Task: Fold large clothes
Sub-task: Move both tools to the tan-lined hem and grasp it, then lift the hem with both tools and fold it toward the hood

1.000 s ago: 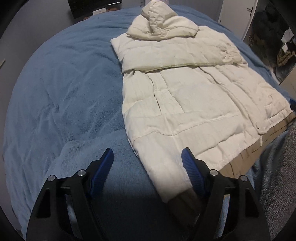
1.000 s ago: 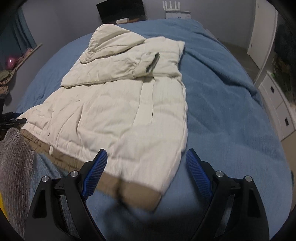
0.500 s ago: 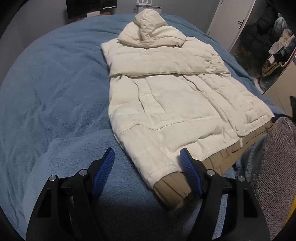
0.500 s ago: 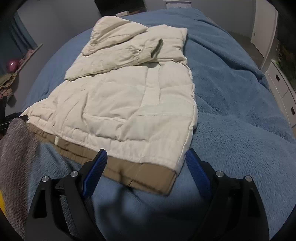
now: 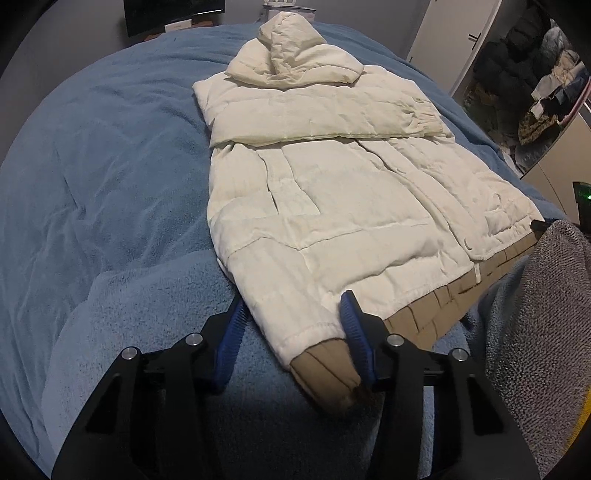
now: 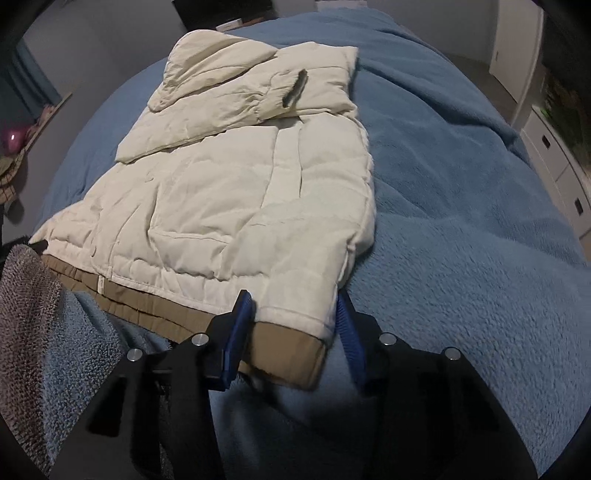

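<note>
A cream hooded puffer jacket with a tan ribbed hem lies flat on a blue blanket, hood at the far end, both sleeves folded across the chest. It also shows in the right wrist view. My left gripper is open, its jaws straddling the jacket's near left hem corner. My right gripper is open, its jaws straddling the near right hem corner. The fabric sits between the pads without being pinched.
The blue blanket covers the whole bed. A grey knitted sleeve of the person is at the right edge. A dark monitor stands beyond the bed. White drawers stand to the right.
Both grippers moved forward and down to the jacket's hem. Their jaws narrowed and now bracket the two near hem corners, which lay ahead of them before.
</note>
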A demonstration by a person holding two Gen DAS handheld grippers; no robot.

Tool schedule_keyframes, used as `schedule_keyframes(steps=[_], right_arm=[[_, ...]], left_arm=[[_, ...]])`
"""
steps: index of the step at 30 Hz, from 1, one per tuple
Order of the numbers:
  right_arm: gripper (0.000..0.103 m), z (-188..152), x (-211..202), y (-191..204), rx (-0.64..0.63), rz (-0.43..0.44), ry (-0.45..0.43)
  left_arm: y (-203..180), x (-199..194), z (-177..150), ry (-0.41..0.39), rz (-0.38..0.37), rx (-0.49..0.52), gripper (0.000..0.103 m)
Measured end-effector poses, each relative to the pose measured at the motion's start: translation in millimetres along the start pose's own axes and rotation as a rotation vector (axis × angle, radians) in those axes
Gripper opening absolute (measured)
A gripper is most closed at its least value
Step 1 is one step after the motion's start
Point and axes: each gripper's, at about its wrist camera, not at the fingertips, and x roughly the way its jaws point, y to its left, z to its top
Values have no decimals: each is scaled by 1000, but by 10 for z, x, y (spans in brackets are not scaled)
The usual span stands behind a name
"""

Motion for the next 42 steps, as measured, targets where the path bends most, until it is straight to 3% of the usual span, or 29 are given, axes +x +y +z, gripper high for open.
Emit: schedule_keyframes(steps=[4,5,8,14,22,29,35,42], right_arm=[[47,8,75,90,-40,-14,-4],[40,14,65,109,-51,-18,-24],[16,54,-98,155,-84,-14,-123],[10,360,-385,198,-152,-26,-235],[10,1351,-597,277,-170,-29,-384],[10,2330,-434,148,-87,-15,-447],[10,3042,-61,62,-30,-52,-475],[10,3650,655,-68,49,-83,-421]], left_arm=[[-23,76,34,20,8,15,49],[-37,99,51,22,18,25,49],[-16,50,103,-11,16,9,26],[144,-120,430,-88,-25,-32,18],[309,-322,1239,-213,-3,-47,17],[640,-104,1963,-259,13,-132,17],[942,229,2529,-290,28,-226,17],[1219,807,3006,-218,74,-269,19]])
